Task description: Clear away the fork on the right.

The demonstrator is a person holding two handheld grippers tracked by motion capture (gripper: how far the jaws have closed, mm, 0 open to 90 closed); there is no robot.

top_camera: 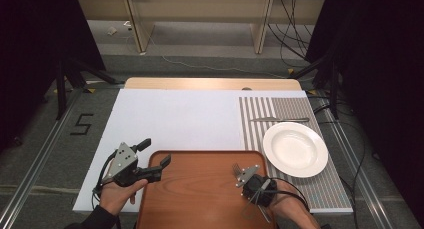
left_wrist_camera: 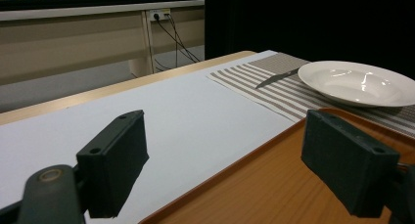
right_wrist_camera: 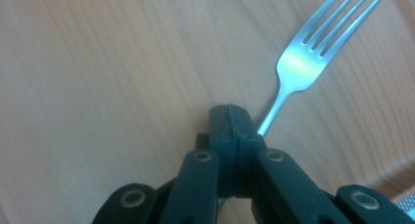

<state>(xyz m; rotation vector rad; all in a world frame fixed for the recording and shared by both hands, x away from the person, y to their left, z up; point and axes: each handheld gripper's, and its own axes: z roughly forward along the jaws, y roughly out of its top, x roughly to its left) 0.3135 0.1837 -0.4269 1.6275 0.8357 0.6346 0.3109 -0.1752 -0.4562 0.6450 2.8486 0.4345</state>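
Gripping a fork (right_wrist_camera: pixel 298 67), right tool (right_wrist_camera: pixel 234 123) clamped, handle hidden behind pads

From the high view we look forward and down on the white-topped table (top_camera: pixel 175 119) from above the person's side. The left gripper view sits low at the near left corner, looking level across the table toward the round white plate (left_wrist_camera: pixel 357 82) on the grey striped placemat (left_wrist_camera: pixel 254 82); we see both from above too. The right gripper view hangs very close over the brown wooden tray (right_wrist_camera: pixel 98 62), facing down onto it.
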